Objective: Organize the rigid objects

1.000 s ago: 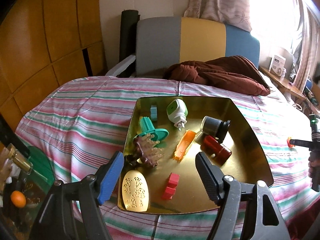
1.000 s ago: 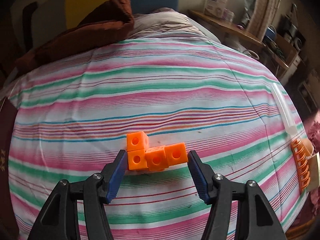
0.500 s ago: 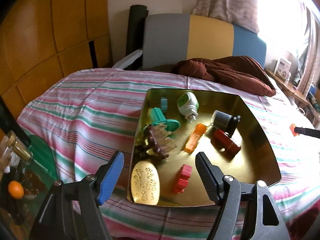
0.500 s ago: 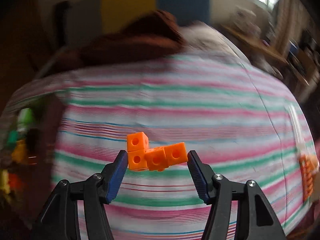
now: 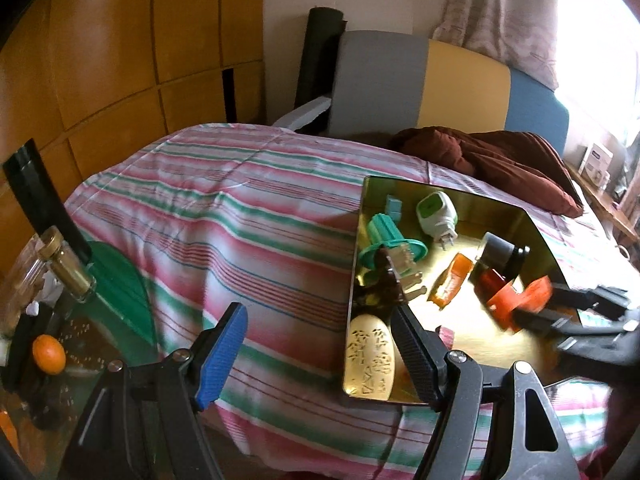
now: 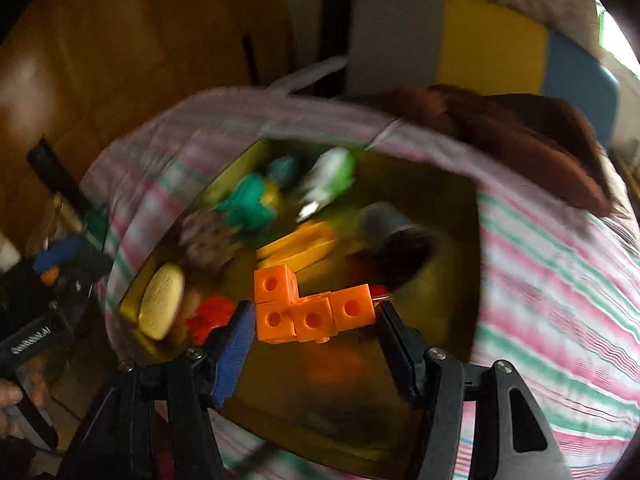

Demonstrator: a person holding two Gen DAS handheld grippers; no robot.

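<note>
An orange piece of joined cubes (image 6: 312, 308) is clamped between the fingers of my right gripper (image 6: 316, 320), which hangs above the gold tray (image 6: 448, 280). In the left wrist view that gripper comes in blurred from the right, with the orange cubes (image 5: 520, 300) over the tray (image 5: 468, 332). My left gripper (image 5: 320, 344) is open and holds nothing, above the striped bedspread (image 5: 240, 232) at the tray's near left corner. The tray holds a cream oval piece (image 5: 370, 354), a teal part (image 5: 390, 240), a green and white plug (image 5: 436, 212), an orange clip (image 5: 450, 280) and a grey cylinder (image 5: 502, 254).
A brown blanket (image 5: 500, 156) lies at the bed's head, before a grey, yellow and blue headboard (image 5: 420, 80). Wooden panels (image 5: 120, 60) stand at the left. Beside the bed, low at the left, are a glass bottle (image 5: 68, 268) and an orange fruit (image 5: 48, 354).
My right gripper swung left with the orange cubes, from over bare bedspread to above the tray, and entered the left wrist view. The left gripper drifted left, still open.
</note>
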